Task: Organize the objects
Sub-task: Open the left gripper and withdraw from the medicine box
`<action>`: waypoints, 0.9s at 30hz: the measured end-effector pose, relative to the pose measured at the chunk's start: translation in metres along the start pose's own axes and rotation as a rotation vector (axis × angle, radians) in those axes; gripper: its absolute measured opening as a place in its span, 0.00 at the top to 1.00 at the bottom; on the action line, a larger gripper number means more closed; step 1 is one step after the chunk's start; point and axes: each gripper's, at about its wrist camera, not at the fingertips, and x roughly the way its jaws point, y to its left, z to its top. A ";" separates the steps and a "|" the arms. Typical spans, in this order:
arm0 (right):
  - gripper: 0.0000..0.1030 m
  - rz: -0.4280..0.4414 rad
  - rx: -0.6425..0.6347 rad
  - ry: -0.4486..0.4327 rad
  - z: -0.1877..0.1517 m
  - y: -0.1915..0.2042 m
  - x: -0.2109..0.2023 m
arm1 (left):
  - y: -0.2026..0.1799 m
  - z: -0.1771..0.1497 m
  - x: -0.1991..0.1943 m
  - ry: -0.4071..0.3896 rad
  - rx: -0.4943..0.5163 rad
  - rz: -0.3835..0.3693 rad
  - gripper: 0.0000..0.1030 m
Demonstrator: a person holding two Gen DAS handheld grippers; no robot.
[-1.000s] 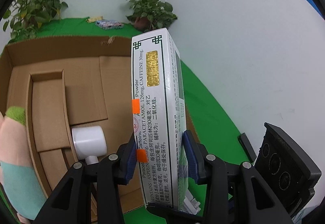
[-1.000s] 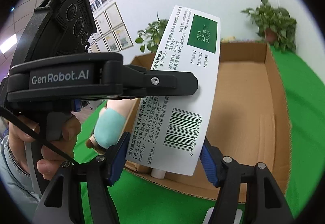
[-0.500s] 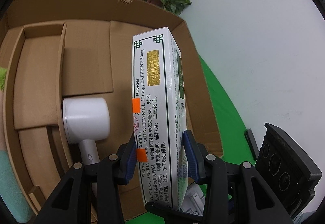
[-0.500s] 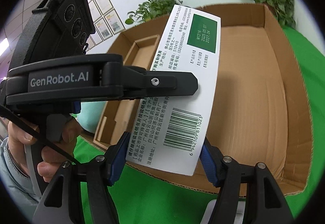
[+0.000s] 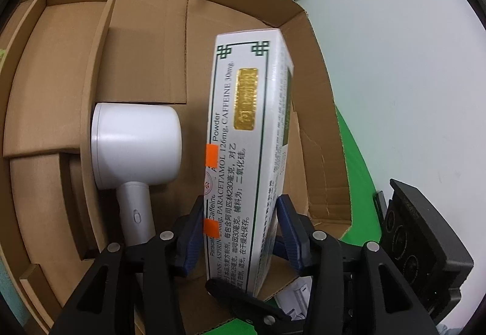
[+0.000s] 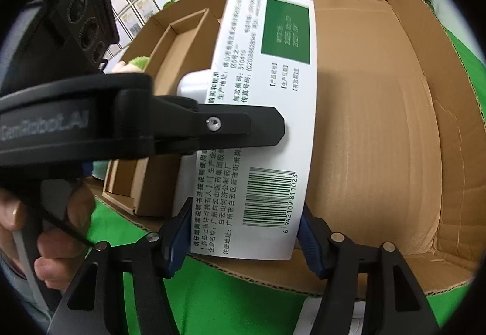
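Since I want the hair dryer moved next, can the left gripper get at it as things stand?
Probably not yet: the left gripper is shut on the medicine box, which the right gripper grips too. The hair dryer lies uncovered in the cardboard box.

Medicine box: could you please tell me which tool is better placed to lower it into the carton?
Left, probably: the left tool clamps the medicine box over bare carton floor beside the hair dryer. The right tool grips it too, but sits over the carton's near rim.
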 end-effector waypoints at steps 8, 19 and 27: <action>0.41 -0.042 -0.002 0.024 0.001 0.005 -0.001 | 0.007 -0.003 -0.012 -0.015 -0.038 0.041 0.55; 0.41 -0.148 0.016 0.084 -0.007 0.004 0.016 | 0.027 -0.019 -0.066 -0.074 -0.039 0.072 0.55; 0.36 -0.228 -0.004 0.110 -0.005 0.005 0.028 | 0.013 -0.042 -0.098 -0.137 0.047 0.161 0.55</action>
